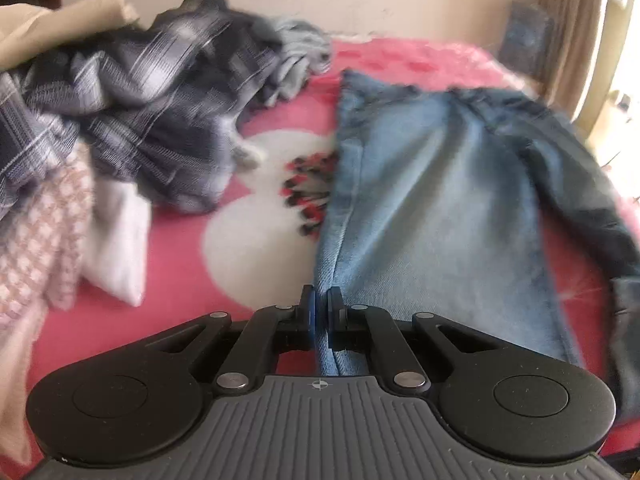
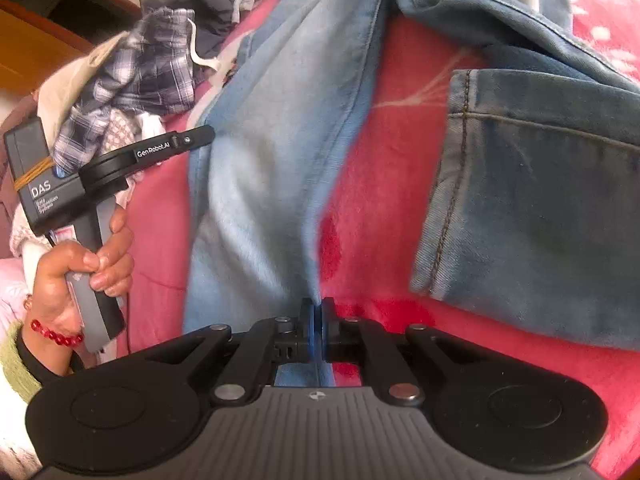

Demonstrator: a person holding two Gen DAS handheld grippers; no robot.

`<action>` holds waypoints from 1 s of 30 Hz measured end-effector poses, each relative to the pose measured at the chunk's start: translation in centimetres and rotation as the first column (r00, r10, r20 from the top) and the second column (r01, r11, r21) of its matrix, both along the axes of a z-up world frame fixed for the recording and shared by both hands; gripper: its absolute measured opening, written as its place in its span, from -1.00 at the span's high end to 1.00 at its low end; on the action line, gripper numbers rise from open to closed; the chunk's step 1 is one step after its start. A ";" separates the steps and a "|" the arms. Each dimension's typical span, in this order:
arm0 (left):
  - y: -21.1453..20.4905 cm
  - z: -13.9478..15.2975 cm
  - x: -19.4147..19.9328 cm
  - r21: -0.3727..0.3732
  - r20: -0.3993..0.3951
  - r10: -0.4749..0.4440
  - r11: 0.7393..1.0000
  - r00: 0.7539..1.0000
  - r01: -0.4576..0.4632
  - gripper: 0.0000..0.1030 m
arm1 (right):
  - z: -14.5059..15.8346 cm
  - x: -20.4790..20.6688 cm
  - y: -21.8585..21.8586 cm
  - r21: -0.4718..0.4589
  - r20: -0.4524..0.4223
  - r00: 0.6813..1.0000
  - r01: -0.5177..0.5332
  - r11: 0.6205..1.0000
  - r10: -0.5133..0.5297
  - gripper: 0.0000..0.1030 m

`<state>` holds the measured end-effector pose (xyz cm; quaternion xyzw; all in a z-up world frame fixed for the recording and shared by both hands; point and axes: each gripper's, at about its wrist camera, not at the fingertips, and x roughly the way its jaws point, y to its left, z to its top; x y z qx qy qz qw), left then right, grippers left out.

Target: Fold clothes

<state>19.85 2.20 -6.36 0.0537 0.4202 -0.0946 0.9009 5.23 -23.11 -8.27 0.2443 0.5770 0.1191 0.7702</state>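
While gripper [image 1: 321, 312] pinches jeans [image 1: 432, 200] edge, bed [image 1: 180, 264]

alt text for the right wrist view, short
The right gripper has its jaws shut on an edge of light blue jeans spread over a pink blanket. At left, a hand holds the left gripper, before a pile of clothes.
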 end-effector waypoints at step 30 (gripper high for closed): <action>3.6 2.0 -3.1 -0.198 0.093 -0.099 0.973 0.991 0.116 0.34 | 1.4 10.4 5.2 -0.481 0.050 0.838 -0.457 0.748 0.544 0.90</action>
